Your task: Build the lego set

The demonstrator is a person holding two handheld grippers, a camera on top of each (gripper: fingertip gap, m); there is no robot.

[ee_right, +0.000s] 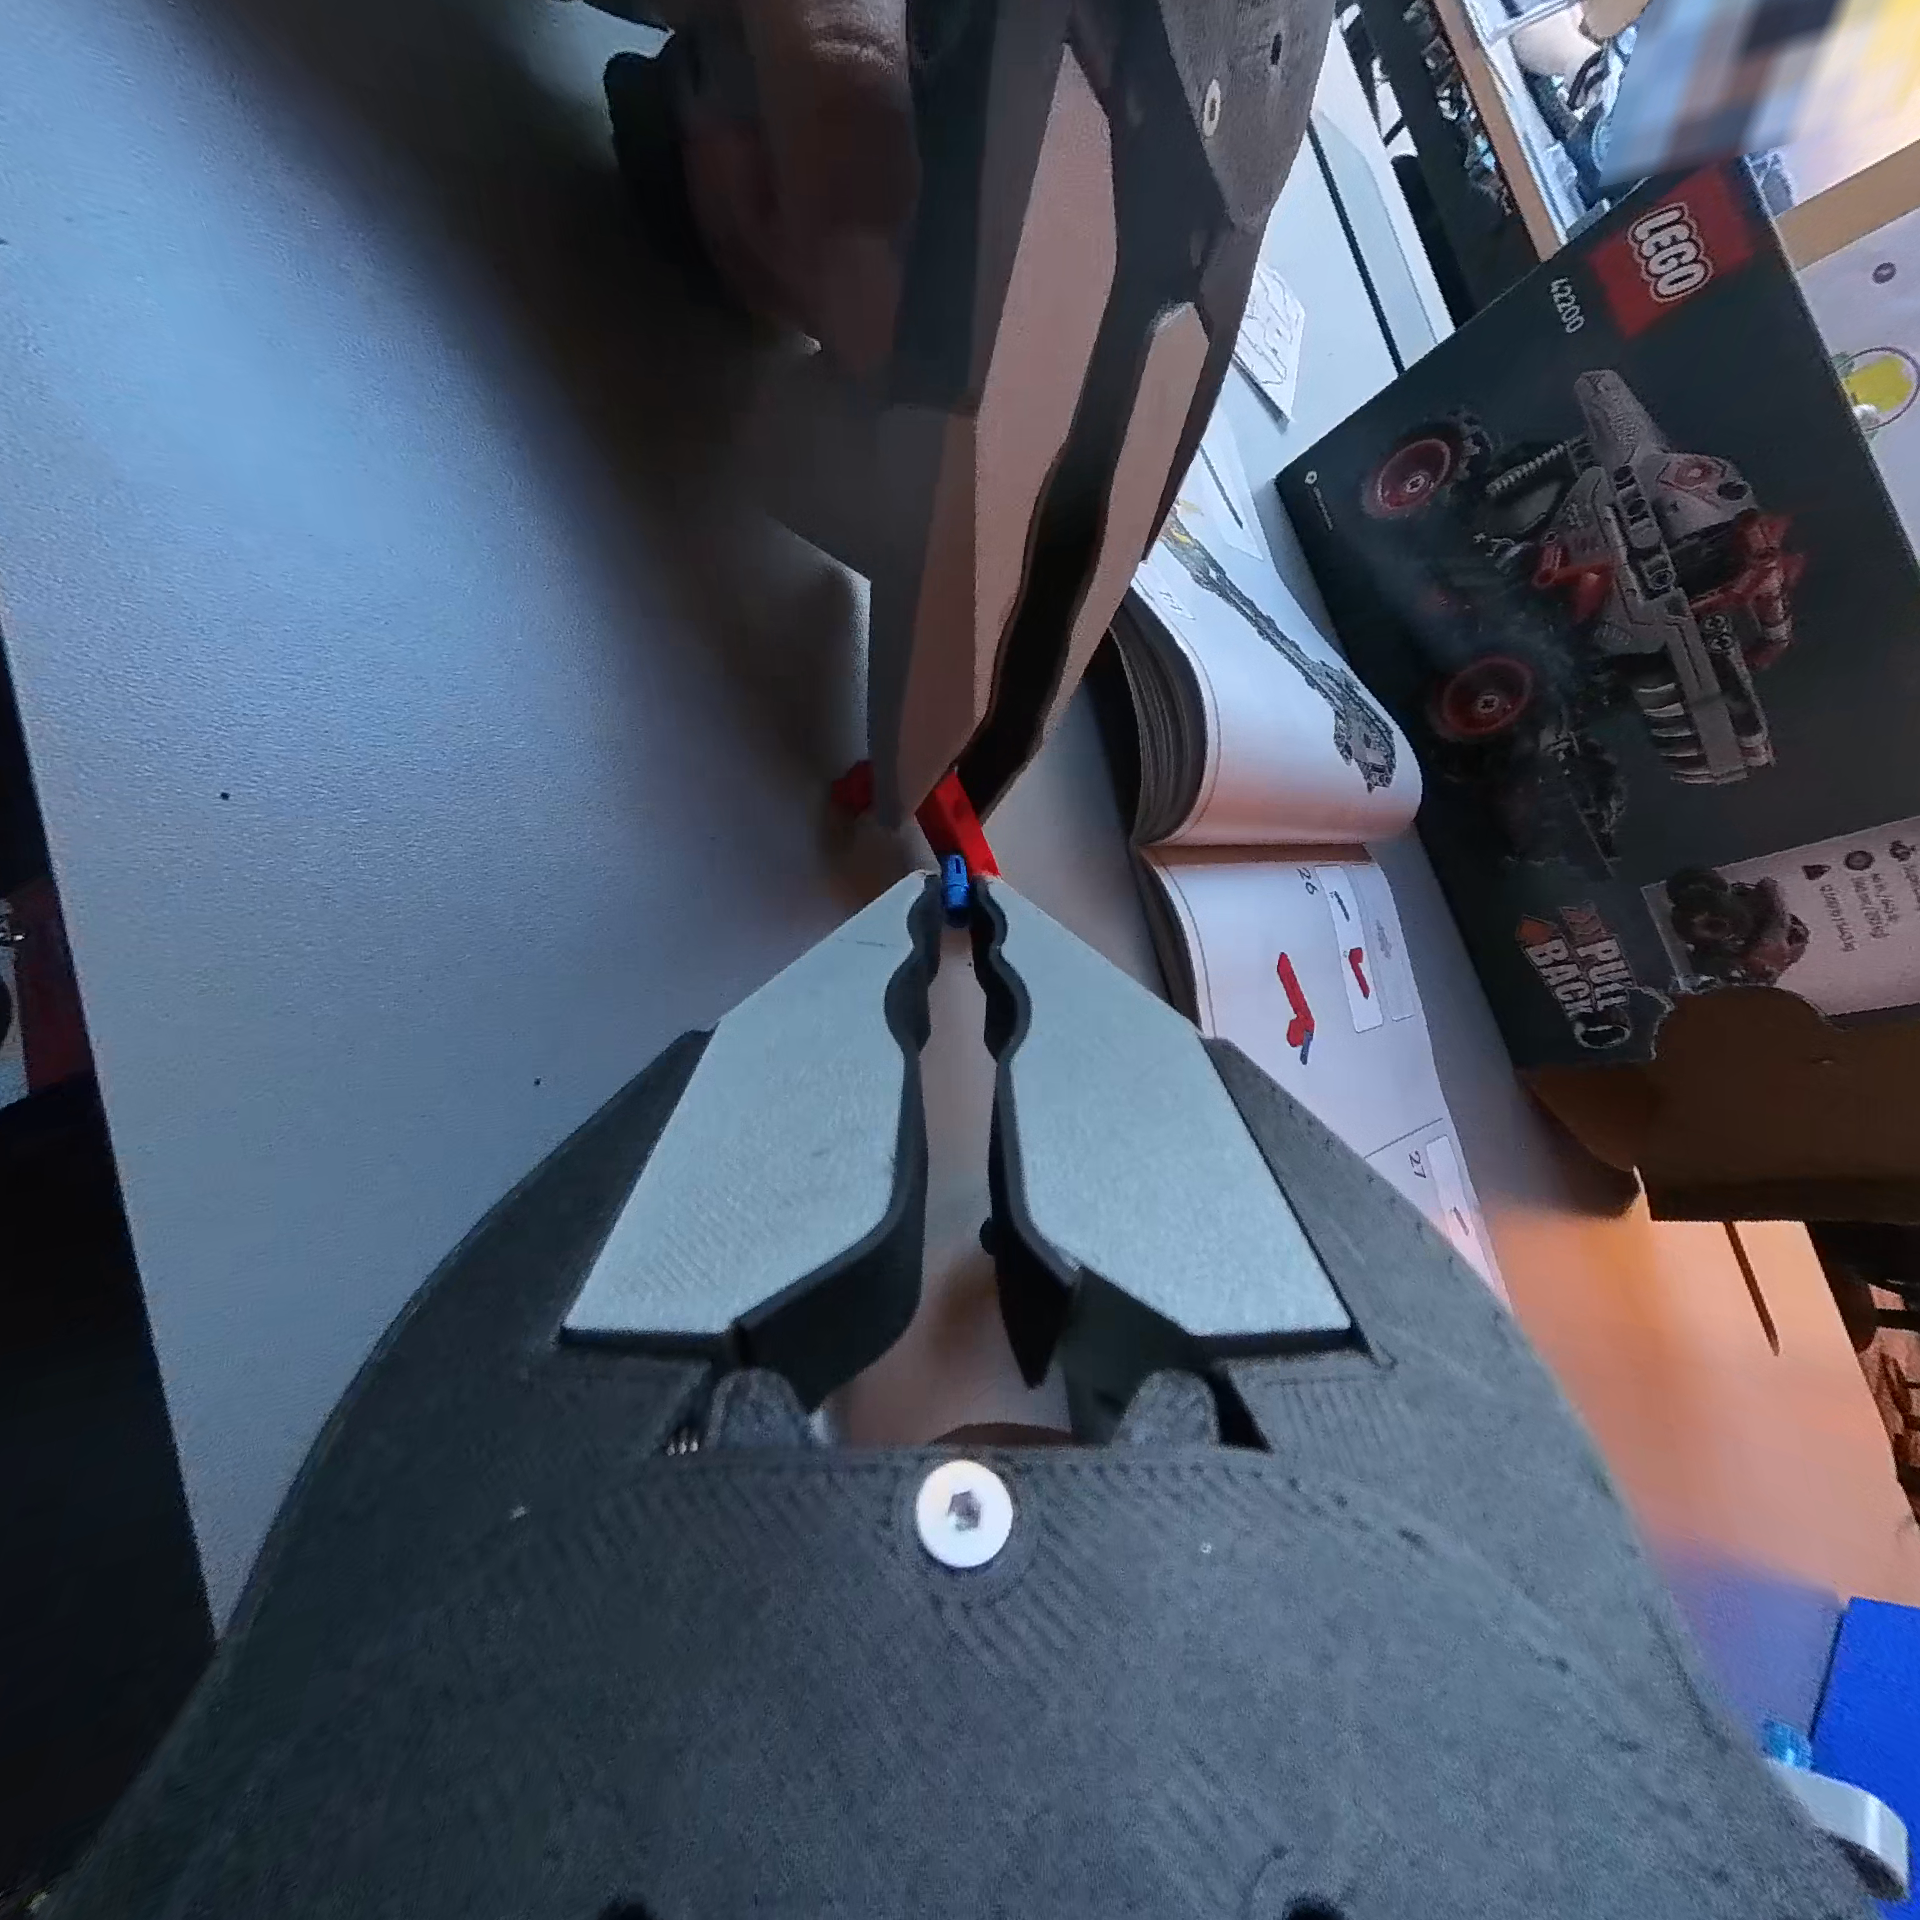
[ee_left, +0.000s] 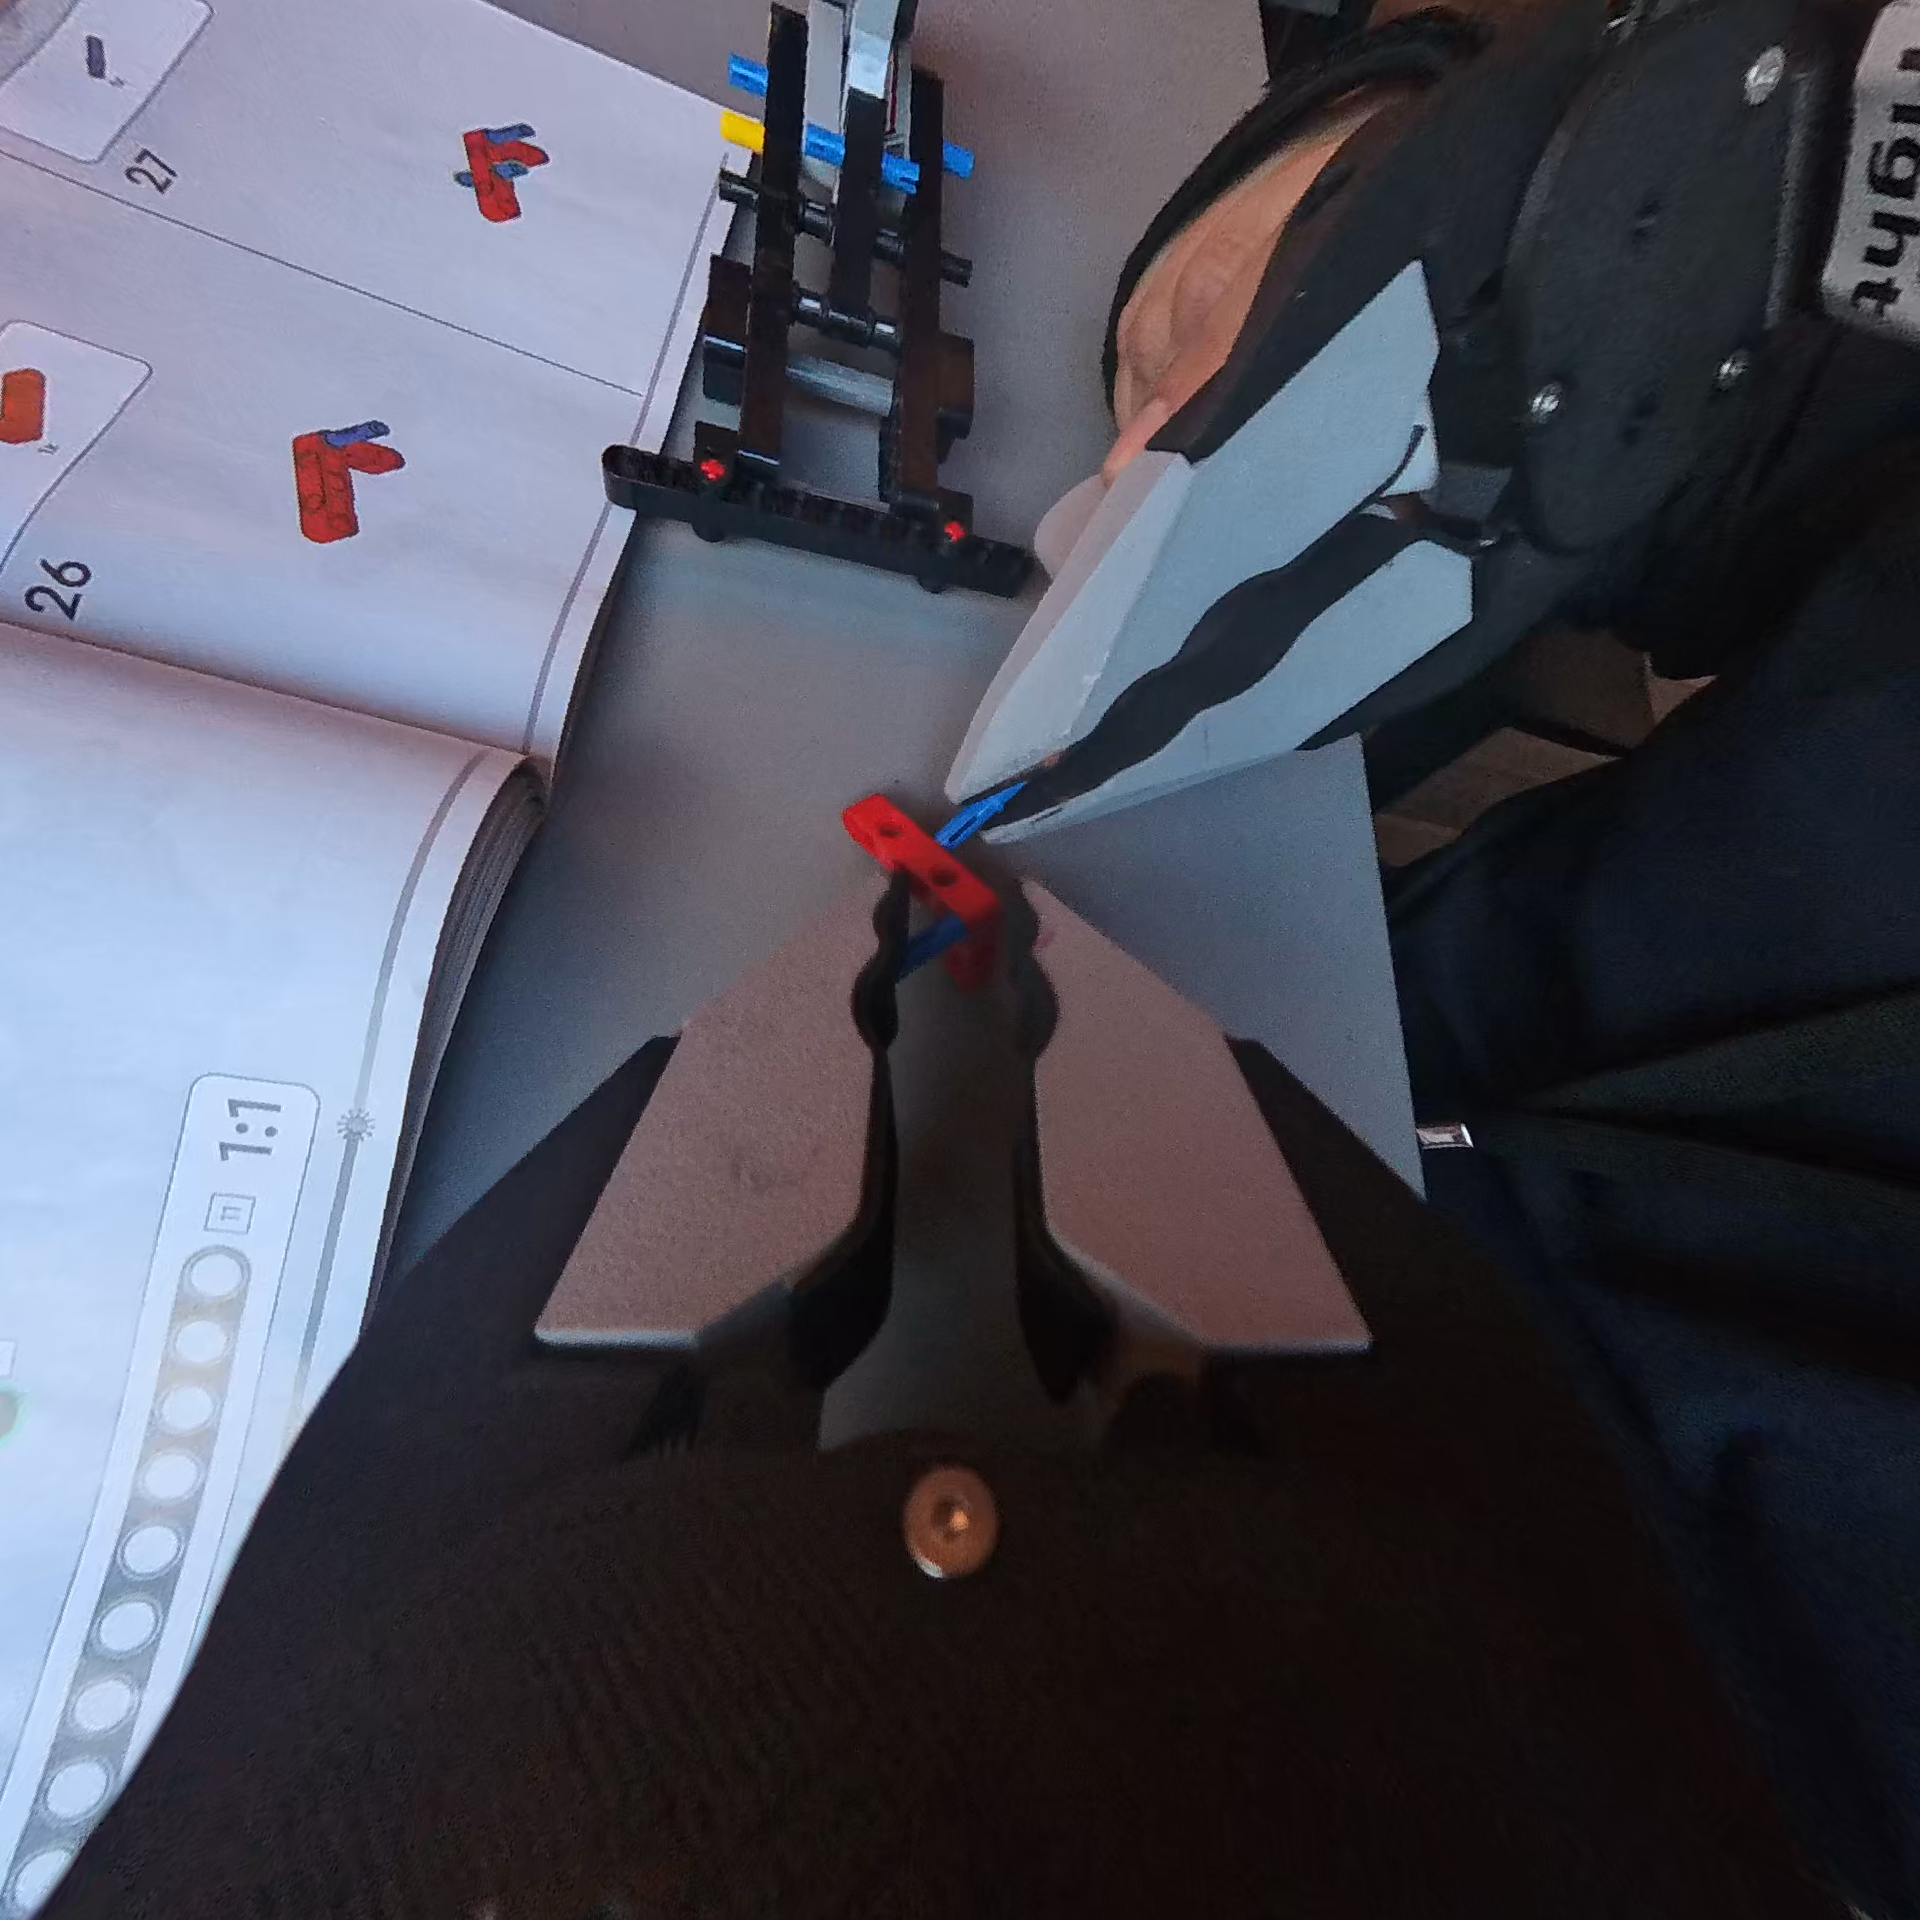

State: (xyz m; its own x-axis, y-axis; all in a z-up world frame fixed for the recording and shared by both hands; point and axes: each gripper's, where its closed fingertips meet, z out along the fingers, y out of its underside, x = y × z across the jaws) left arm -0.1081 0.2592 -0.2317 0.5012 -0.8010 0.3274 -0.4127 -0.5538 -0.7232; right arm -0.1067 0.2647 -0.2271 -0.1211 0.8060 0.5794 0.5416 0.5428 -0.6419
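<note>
My left gripper (ee_left: 956, 920) is shut on a red L-shaped beam (ee_left: 925, 857) and holds it above the grey table (ee_left: 727, 707). One blue pin (ee_left: 930, 951) sits in the beam between my fingers. My right gripper (ee_left: 997, 816) comes in from the upper right, shut on a second blue pin (ee_left: 971, 821) whose tip touches the beam's side. In the right wrist view my right gripper (ee_right: 956, 894) pinches that blue pin (ee_right: 954, 883) against the red beam (ee_right: 951, 816), which the left gripper (ee_right: 935, 800) holds from above.
A partly built black frame (ee_left: 831, 343) with blue and yellow pins stands on the table behind the grippers. An open instruction booklet (ee_left: 260, 520) lies to the left; it also shows in the right wrist view (ee_right: 1278, 727). The set's box (ee_right: 1621, 582) stands beyond it. My two grippers' fingertips are within a few centimetres of each other.
</note>
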